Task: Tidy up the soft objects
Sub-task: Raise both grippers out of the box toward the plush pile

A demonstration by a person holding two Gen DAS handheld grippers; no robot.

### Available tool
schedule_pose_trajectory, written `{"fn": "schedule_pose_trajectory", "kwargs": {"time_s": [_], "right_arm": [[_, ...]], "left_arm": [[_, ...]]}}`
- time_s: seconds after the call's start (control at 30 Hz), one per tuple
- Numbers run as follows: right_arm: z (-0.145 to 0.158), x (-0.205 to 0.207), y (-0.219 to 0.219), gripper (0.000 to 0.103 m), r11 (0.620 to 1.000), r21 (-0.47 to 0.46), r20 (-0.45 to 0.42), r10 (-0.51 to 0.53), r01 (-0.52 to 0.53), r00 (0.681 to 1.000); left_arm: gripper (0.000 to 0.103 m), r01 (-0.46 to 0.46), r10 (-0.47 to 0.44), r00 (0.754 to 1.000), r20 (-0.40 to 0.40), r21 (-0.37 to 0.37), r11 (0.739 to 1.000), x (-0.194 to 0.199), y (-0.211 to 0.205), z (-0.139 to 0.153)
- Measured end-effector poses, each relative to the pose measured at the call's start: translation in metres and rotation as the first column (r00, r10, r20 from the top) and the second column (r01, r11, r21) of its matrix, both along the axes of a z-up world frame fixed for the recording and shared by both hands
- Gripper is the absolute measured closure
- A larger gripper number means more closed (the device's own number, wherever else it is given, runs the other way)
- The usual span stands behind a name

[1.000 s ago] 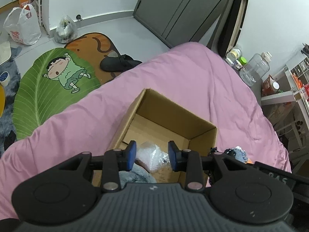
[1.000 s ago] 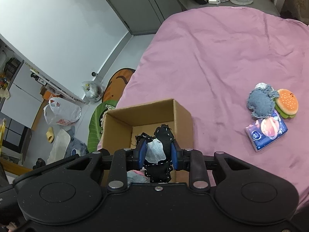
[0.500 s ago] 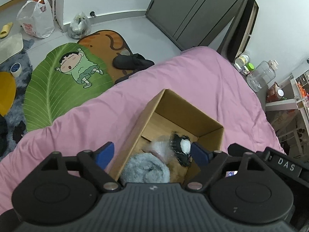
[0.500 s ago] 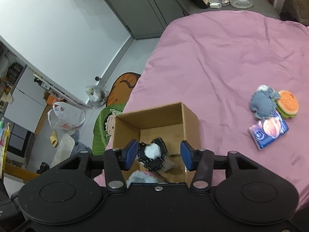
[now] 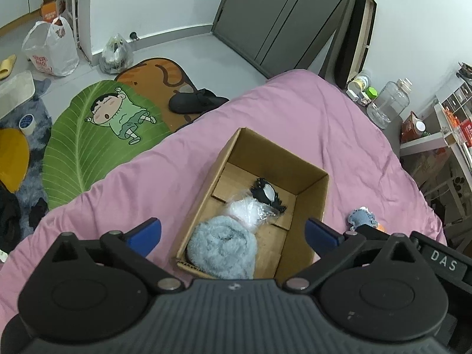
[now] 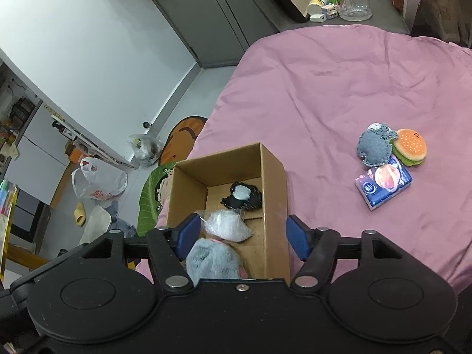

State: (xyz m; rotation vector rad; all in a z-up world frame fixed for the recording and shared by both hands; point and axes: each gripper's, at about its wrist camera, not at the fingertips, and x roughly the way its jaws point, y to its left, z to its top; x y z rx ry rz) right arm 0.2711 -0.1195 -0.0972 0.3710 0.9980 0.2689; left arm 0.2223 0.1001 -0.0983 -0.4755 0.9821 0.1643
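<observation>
Cardboard box [image 5: 312, 194] sits open-topped on the pink bedspread [image 5: 295, 112], and three soft things lie inside it. Nearest the cameras is a rolled grey-blue fluffy towel [image 5: 221, 247]; touching its far side is a clear plastic bag of white stuffing [image 5: 247, 209]; beyond that, against the right wall, lies a black fabric piece with a pale centre [image 5: 265, 193].

Out on the bedspread, well to the right of the box in the right wrist view, three more items cluster together: a grey knitted toy [image 6: 373, 146], a hamburger plush [image 6: 411, 146] touching its right side, and a blue tissue pack [image 6: 383, 184] just on their near side.

Left gripper [image 5: 233, 233] hangs above the near end of the box, its jaws opening and spread very wide, with nothing pinched. Right gripper [image 6: 240, 236] also hovers over the box, jaws opening and gripping nothing.

Beyond the bed, a green leaf-shaped rug [image 5: 88, 135] and a white plastic bag [image 5: 50, 50] lie on the floor.
</observation>
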Motion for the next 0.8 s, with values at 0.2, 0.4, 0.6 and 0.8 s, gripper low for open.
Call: {"fn": "schedule_pose_trajectory", "kwargs": {"time_s": [0.2, 0.4, 0.6, 0.8], "right_arm": [[0.002, -0.015, -0.009, 0.030, 1.000, -0.023, 0.010, 0.007, -0.006, 1.000], [0.013, -0.028, -0.019, 0.018, 0.999, -0.020, 0.043, 0.030, -0.029, 0.999], [0.020, -0.039, -0.035, 0.008, 0.998, -0.015, 0.069, 0.063, -0.063, 0.996], [0.024, -0.047, -0.057, 0.002, 0.997, -0.021, 0.079, 0.082, -0.081, 0.993]], "left_arm": [[0.000, 0.019, -0.019, 1.000, 0.013, 0.036, 0.999, -0.012, -0.006, 0.009], [0.000, 0.029, -0.030, 0.999, 0.031, 0.034, 0.999, -0.023, -0.015, 0.018], [0.000, 0.047, -0.049, 0.998, 0.036, 0.059, 0.997, -0.033, -0.031, 0.026], [0.000, 0.066, -0.069, 0.997, 0.024, 0.090, 0.994, -0.040, -0.050, 0.036]]}}
